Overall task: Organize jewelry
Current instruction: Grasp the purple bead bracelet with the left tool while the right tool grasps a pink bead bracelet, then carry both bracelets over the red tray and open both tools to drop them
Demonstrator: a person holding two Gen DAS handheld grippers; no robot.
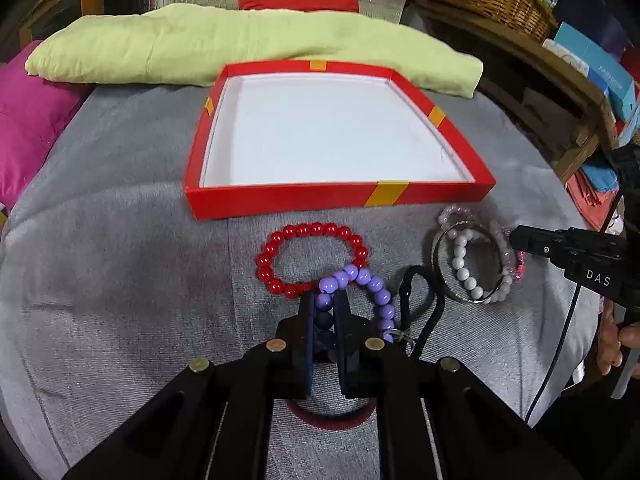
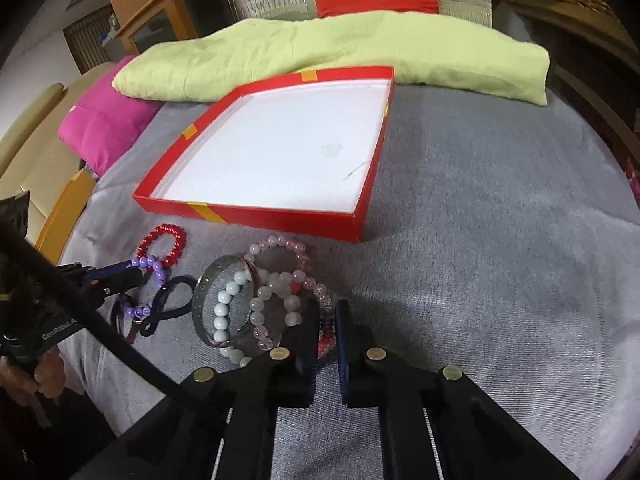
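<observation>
Dim, soft indoor light; heavy fisheye bending, dark vignetted corners, slight blur.

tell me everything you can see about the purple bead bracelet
The purple bead bracelet is a loop of round, glossy lilac beads, plastic by the look, lying on the grey blanket in front of the red box. The left gripper is shut on its near-left side, with beads pinched between the fingers. Its far end overlaps the red bead bracelet. A small metal ring shows at its near end, beside a black cord loop. From the right wrist view it looks bunched and partly hidden by the gripper.
</observation>
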